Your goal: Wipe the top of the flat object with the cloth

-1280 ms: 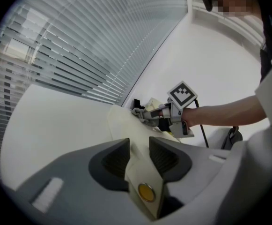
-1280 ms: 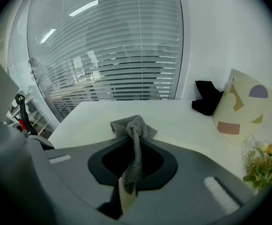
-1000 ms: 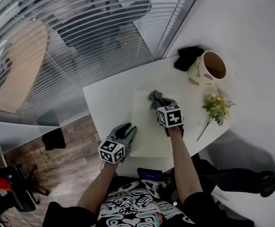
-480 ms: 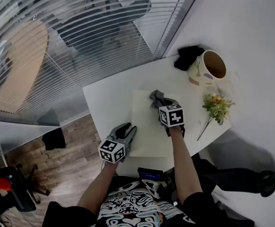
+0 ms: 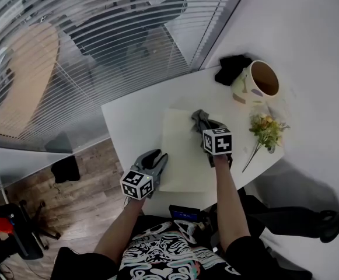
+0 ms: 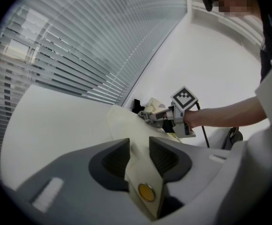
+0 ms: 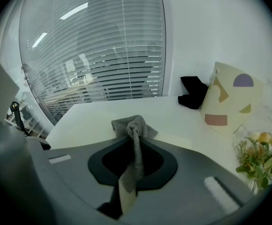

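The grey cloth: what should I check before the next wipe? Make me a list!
1. The grey knitted cloth is clamped in the right gripper: ok.
2. The cloth rests on the flat cream mat: ok.
3. The left gripper is clamped on the mat's near edge: ok.
4. The rest of the mat is bare: ok.
5. The yellow flower bunch and the cream vase sit off the mat: ok.
6. Any spots left to wipe: cannot tell.

The pot (image 5: 255, 85), flowers (image 5: 267, 130) and black cloth (image 5: 231, 69) crowd the table's (image 5: 131, 121) right; left half bare
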`<action>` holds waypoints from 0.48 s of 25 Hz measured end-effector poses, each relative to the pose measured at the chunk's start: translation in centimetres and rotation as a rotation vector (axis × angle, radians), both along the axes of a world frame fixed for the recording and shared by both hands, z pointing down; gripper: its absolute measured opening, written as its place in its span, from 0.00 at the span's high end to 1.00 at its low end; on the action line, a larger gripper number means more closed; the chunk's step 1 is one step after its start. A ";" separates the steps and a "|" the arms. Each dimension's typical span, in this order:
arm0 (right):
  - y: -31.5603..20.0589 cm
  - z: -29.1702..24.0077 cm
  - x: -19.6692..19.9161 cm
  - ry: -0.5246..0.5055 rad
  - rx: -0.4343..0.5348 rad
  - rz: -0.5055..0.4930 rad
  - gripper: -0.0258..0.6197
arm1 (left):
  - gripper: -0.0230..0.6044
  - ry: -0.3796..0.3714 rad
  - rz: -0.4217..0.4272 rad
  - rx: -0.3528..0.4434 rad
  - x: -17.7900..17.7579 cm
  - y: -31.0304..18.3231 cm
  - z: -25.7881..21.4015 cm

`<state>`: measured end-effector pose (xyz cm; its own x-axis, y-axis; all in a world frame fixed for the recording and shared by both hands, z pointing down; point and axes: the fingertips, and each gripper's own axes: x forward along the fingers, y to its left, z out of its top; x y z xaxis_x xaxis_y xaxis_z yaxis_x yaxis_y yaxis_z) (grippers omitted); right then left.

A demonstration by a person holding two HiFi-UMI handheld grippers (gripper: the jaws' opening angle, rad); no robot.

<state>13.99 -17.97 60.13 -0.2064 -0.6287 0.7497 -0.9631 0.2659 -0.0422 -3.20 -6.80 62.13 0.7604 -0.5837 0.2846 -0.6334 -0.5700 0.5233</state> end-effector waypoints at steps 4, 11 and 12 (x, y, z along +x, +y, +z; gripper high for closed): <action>0.1 0.1 0.9 -0.008 0.005 0.022 0.93 | 0.67 0.000 -0.002 0.000 0.0 0.0 0.1; 0.3 0.0 1.8 -0.002 0.007 0.038 0.93 | 0.67 -0.002 -0.004 0.000 0.0 0.0 0.1; 0.4 0.0 2.1 0.002 0.006 0.043 0.93 | 0.67 -0.003 -0.004 0.000 0.1 0.0 0.1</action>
<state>16.13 -17.61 60.17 -0.1772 -0.6417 0.7462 -0.9737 0.2245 -0.0382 -3.14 -6.76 62.21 0.7571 -0.5871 0.2865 -0.6374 -0.5675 0.5213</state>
